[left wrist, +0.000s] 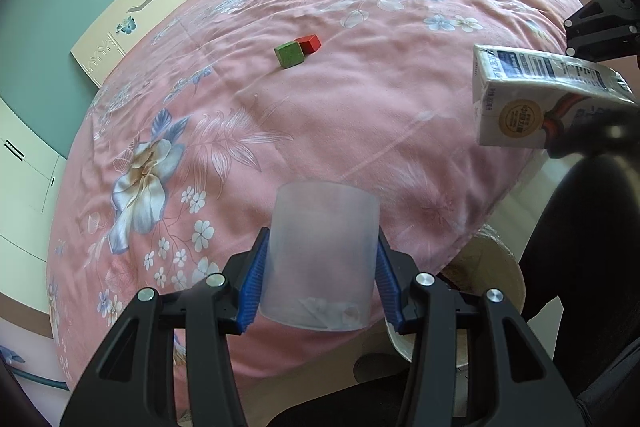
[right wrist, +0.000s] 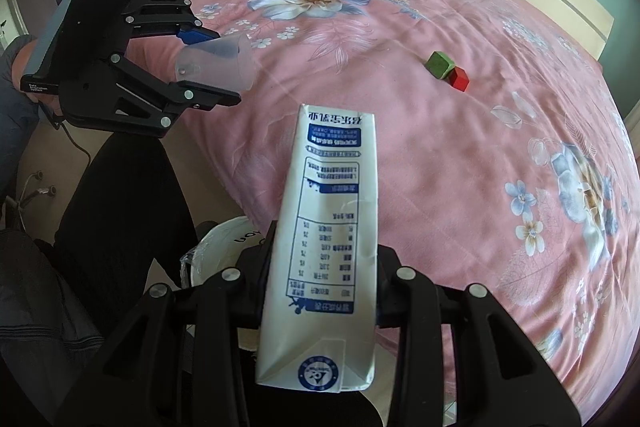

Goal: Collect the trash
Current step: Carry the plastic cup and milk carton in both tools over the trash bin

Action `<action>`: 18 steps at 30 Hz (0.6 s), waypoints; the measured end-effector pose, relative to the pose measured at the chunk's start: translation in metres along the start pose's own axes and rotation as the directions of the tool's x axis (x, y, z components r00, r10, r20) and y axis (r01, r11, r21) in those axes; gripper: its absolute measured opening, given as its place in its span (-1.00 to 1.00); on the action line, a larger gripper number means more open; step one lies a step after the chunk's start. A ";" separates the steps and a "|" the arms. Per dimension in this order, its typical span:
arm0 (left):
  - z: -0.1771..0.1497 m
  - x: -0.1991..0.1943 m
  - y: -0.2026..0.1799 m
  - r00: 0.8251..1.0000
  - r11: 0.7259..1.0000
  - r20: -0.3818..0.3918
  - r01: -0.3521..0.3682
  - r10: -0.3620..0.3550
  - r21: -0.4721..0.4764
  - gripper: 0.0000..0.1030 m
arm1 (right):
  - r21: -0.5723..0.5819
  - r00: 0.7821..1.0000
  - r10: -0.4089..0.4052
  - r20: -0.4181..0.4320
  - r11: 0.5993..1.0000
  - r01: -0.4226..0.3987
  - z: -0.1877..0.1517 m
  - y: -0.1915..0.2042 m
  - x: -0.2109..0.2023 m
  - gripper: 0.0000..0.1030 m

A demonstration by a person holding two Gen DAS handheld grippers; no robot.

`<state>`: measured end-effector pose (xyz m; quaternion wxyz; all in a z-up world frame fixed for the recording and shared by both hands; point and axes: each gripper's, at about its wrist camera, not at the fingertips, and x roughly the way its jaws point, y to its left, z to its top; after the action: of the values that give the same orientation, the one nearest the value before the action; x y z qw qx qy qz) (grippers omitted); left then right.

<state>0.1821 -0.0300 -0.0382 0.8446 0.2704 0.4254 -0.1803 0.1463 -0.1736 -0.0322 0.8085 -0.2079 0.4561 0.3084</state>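
Now left gripper (left wrist: pixel 320 267) jaws clamp cup (left wrist: pixel 322 259), right gripper (right wrist: pixel 320 267) jaws carton (right wrist: pixel 324 247), near bed (left wrist: pixel 360 107) edge.

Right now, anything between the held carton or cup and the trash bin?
Nothing visible. The bin sits open on the floor beside the bed, below the carton and cup; only the bed's edge is close.

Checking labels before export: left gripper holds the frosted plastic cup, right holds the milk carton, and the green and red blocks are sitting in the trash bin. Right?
Not quite. The green block and red block lie on the pink bedspread, side by side, not in the bin; the left wrist view shows it. The left gripper does hold the cup, and the right gripper the carton.
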 end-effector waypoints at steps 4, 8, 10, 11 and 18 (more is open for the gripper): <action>-0.014 -0.007 -0.015 1.000 1.000 -0.004 0.013 -0.013 0.024 -0.01 | -0.026 1.000 0.014 -0.012 1.000 -0.014 -0.012 0.020 -0.002 -0.28; -0.027 -0.015 -0.027 1.000 0.999 0.001 0.030 -0.030 0.043 -0.01 | -0.053 0.999 0.021 -0.030 0.998 -0.023 -0.022 0.039 -0.003 -0.28; -0.033 -0.017 -0.033 0.999 0.998 -0.001 0.043 -0.043 0.043 -0.01 | -0.062 0.999 0.024 -0.039 0.998 -0.026 -0.026 0.047 -0.001 -0.28; -0.036 -0.018 -0.036 0.999 0.998 -0.002 0.043 -0.043 0.051 -0.01 | -0.064 0.999 0.025 -0.040 0.998 -0.028 -0.028 0.050 -0.001 -0.28; -0.056 -0.016 -0.058 0.997 0.994 -0.018 0.074 -0.073 0.074 -0.01 | -0.069 0.995 0.061 -0.074 0.995 -0.066 -0.048 0.068 0.015 -0.28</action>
<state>0.1073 -0.0401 -0.0702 0.8235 0.2873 0.4343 -0.2251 0.0763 -0.1491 -0.0730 0.7733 -0.2331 0.4801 0.3423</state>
